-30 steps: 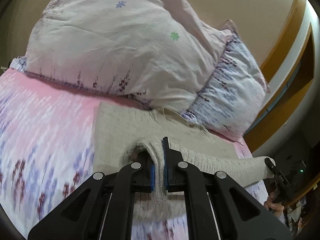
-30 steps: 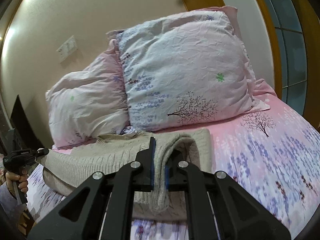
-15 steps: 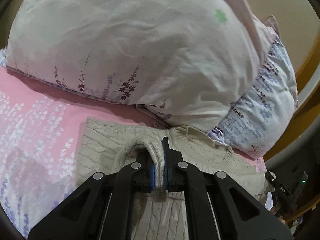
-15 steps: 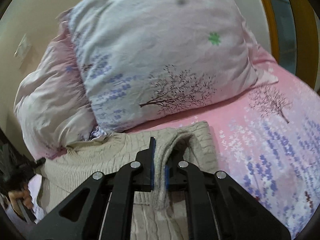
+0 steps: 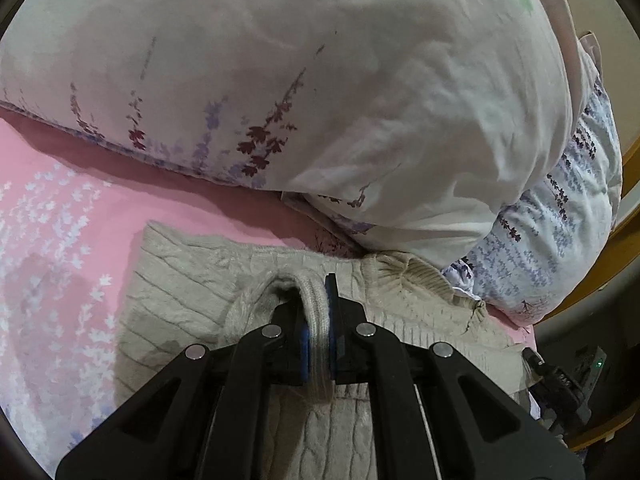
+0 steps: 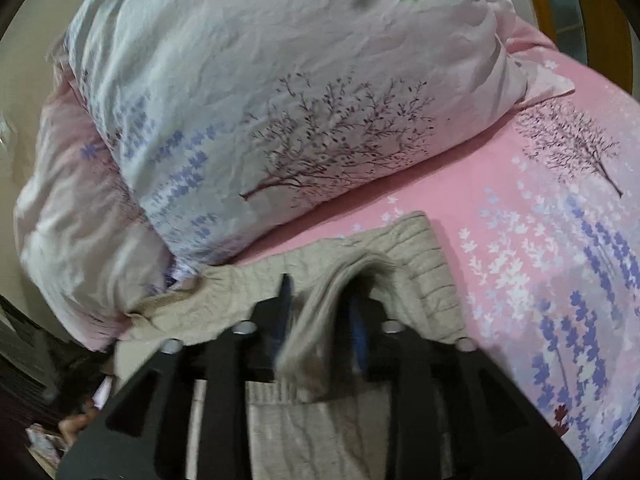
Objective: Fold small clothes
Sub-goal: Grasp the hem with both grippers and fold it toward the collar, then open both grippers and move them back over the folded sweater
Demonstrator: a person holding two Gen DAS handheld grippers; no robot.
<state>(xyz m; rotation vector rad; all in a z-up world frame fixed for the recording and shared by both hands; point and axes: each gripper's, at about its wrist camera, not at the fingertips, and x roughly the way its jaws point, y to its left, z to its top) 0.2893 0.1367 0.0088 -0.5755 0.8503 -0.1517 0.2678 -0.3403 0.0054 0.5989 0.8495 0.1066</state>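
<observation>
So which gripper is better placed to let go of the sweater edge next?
Left. The left gripper is clamped on the sweater hem; the right gripper already stands open with the fold loose between its fingers.

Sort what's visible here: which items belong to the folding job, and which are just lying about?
Job:
- beige knit sweater
- left gripper, shut on a sweater fold
- right gripper, jaws apart, fold between them

Lying about:
- two floral pillows
- pink bedsheet
</observation>
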